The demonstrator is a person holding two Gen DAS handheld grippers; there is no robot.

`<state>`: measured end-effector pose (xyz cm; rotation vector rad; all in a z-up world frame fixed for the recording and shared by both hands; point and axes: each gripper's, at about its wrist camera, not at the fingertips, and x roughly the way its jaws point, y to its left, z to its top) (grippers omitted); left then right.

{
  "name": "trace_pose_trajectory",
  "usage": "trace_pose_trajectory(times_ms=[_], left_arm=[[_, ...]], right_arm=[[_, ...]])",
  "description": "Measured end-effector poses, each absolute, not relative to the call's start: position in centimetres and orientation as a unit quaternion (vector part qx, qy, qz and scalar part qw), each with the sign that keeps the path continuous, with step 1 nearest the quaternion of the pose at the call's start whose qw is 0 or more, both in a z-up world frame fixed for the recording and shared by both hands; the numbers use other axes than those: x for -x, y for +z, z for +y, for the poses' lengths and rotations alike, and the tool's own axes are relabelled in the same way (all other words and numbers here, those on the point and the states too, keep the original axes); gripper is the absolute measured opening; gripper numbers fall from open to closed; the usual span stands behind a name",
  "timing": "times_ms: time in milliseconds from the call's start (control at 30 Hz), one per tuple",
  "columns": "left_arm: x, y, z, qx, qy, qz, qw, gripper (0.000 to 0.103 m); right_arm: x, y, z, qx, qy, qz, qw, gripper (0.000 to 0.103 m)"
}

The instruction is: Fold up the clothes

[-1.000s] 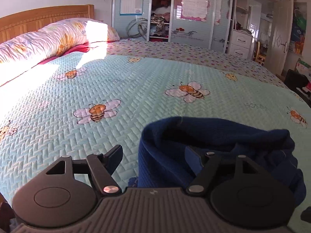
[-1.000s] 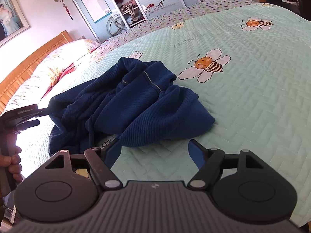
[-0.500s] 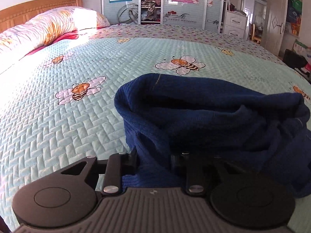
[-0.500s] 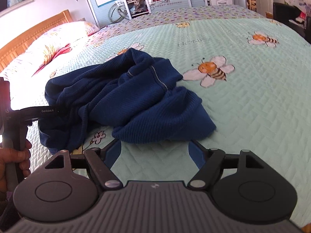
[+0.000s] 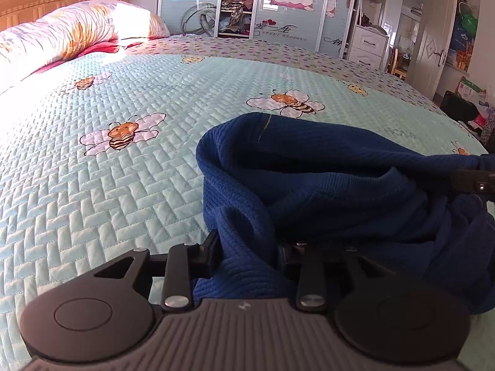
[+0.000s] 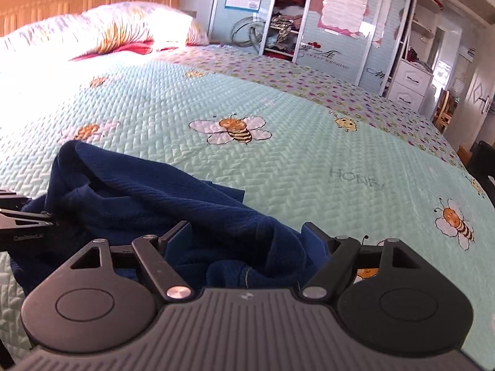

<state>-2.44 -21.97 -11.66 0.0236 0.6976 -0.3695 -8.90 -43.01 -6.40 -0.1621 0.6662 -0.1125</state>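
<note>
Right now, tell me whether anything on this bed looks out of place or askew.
Only the blue garment: it lies bunched in a crumpled heap on the bee-print bedspread, folds overlapping, nothing laid flat. The left claw has a fold between its opening jaws; the right claw stands open over another part.

A fold of the blue garment [image 5: 324, 191] sits between the left gripper's [image 5: 247, 247] opening jaws. Ahead of them spreads the quilt [image 5: 123, 170] (bee print). To their right, the garment bunches.
</note>
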Motion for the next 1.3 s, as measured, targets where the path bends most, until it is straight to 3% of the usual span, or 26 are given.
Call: trace_pose_trajectory(times_ms=[167,233,267,300,600,833,1067,1300], left_arm=[[2.4,-12.3,-21.6,-0.01,-0.193,0.331,0.924,0.04],[2.3,-12.3,-21.6,-0.006,-0.199,0.329,0.923,0.039],[2.2,-12.4,-21.5,-0.003,-0.203,0.328,0.923,0.034],[2.1,-12.4,-21.4,-0.001,-0.206,0.326,0.923,0.03],[2.2,-11.4,-20.2,0.016,-0.211,0.307,0.928,0.024],[3.6,-7.4,-17.9,0.038,-0.199,0.233,0.951,0.018],[5.4,-0.4,-15.3,0.028,-0.179,0.11,0.977,0.017],[5.4,10.4,-17.2,-0.023,-0.205,-0.027,0.978,0.016]], right_arm=[[7.1,-8.7,-41.8,0.156,-0.059,0.349,0.922,0.077],[6.9,-9.2,-42.0,0.142,-0.066,0.358,0.921,0.058],[7.1,-9.1,-42.3,0.122,-0.072,0.359,0.923,0.028],[7.3,-8.9,-42.4,0.112,-0.08,0.355,0.925,0.008],[10.6,-1.4,-41.8,0.135,-0.158,0.223,0.953,0.005],[14.1,3.7,-40.2,0.173,-0.177,0.15,0.957,0.005],[18.6,8.0,-41.1,0.126,-0.177,0.098,0.971,0.005],[20.2,14.0,-42.8,0.147,-0.198,0.021,0.969,0.005]])
